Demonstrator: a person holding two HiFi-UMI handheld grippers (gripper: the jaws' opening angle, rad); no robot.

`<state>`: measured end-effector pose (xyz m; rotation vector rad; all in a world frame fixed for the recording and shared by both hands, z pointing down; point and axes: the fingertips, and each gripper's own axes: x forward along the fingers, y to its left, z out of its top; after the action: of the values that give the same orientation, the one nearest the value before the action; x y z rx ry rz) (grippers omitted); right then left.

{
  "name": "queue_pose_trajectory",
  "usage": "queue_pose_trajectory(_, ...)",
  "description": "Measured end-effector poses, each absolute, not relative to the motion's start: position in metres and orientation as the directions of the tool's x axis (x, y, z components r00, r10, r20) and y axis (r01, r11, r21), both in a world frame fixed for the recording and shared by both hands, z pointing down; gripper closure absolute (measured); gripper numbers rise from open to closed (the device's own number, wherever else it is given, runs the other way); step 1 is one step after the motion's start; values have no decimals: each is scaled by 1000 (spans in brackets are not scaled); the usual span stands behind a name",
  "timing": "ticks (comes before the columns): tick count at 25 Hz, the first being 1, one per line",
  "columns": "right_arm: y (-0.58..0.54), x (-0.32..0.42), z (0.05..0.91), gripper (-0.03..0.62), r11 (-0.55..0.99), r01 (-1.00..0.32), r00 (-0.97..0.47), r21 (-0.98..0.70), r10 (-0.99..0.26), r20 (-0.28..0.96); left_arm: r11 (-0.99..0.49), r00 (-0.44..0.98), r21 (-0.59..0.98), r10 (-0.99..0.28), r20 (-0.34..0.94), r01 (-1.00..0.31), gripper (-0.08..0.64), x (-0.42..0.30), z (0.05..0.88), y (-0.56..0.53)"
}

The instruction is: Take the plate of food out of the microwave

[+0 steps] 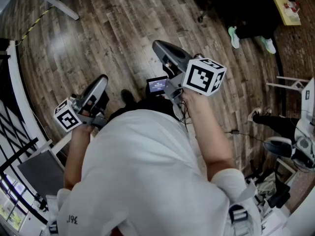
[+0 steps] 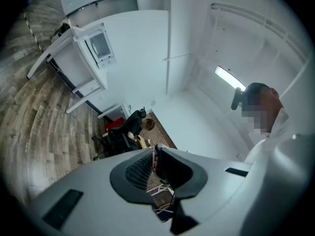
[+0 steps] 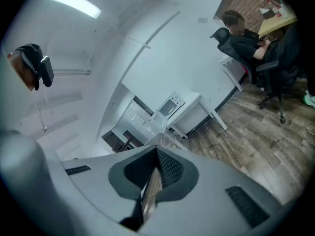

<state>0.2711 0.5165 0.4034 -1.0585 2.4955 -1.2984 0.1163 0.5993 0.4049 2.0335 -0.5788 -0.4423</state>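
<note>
No plate of food shows in any view. A white microwave (image 3: 170, 105) stands on a white table (image 3: 197, 113) far across the room; in the left gripper view the same microwave (image 2: 100, 45) sits on its table at the upper left. In the head view, my left gripper (image 1: 102, 78) and my right gripper (image 1: 158, 45) are held in front of my chest over the wooden floor. Both are shut with nothing between the jaws. The left gripper (image 2: 155, 149) and the right gripper (image 3: 157, 151) each show their dark pads pressed together.
A person in black sits on an office chair (image 3: 246, 43) by a desk against a brick wall, and also shows in the left gripper view (image 2: 129, 127). Someone's feet in light shoes (image 1: 234, 36) rest on the floor. White table legs (image 1: 59, 4) stand at the upper left.
</note>
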Motion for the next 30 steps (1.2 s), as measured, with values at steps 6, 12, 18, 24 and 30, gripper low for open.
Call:
queue_pose_trajectory(6, 516, 275, 402, 591, 383, -530, -740, -756, -645, 192, -456, 831, 860, -552, -70, -230, 506, 122, 402, 599)
queue_pose_trajectory(12, 513, 271, 396, 591, 392, -491, -746, -778, -650, 144, -455, 829, 859, -556, -69, -234, 506, 119, 402, 599)
queue_pose_trajectory(18, 510, 271, 389, 591, 406, -493, -743, -770, -657, 130, -454, 829, 860, -554, -68, -233, 506, 120, 402, 599)
queue_pose_trajectory(24, 515, 262, 381, 560, 488, -523, -769, -698, -624, 140, -457, 834, 858, -548, -63, -235, 506, 122, 400, 600)
queue_pose_trajectory(30, 520, 252, 378, 560, 545, -511, -801, -664, -582, 140, -463, 837, 854, -543, -64, -236, 506, 120, 401, 599)
